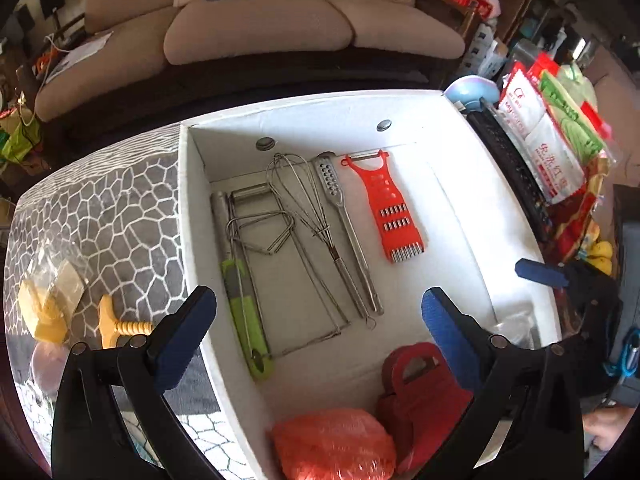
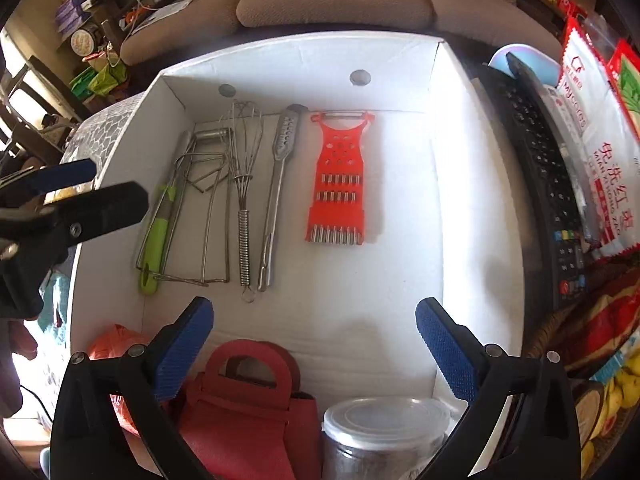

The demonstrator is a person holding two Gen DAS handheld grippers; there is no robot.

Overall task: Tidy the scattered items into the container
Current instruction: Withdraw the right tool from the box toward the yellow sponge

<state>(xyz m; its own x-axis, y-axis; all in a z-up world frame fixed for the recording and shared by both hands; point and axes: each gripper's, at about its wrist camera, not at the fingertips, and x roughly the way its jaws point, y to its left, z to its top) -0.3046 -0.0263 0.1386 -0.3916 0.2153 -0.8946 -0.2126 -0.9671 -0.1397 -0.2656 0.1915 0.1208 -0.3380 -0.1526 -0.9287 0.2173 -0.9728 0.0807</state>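
A white box (image 1: 192,208) holds a wire whisk (image 1: 304,204), a slotted metal tool (image 1: 340,208), a red grater (image 1: 388,208), a green-handled peeler (image 1: 244,312) and a wire slicer (image 1: 256,232). At its near end lie a red felt bag (image 2: 248,400), an orange plastic bag (image 1: 332,444) and a clear-lidded jar (image 2: 384,428). My left gripper (image 1: 318,336) hangs open above the box's near left part, nothing between its fingers. My right gripper (image 2: 316,348) is open over the near end, empty. Yellow pieces in a clear wrapper (image 1: 48,308) and a yellow screw-shaped piece (image 1: 120,326) lie outside on the cloth.
The box sits on a grey patterned cloth (image 1: 100,208). A black keyboard (image 1: 516,176) and snack packets (image 1: 548,136) crowd the right side, with bananas (image 1: 600,256) nearby. A beige sofa (image 1: 260,28) stands behind the table. A person's hand (image 2: 16,344) shows at the left edge.
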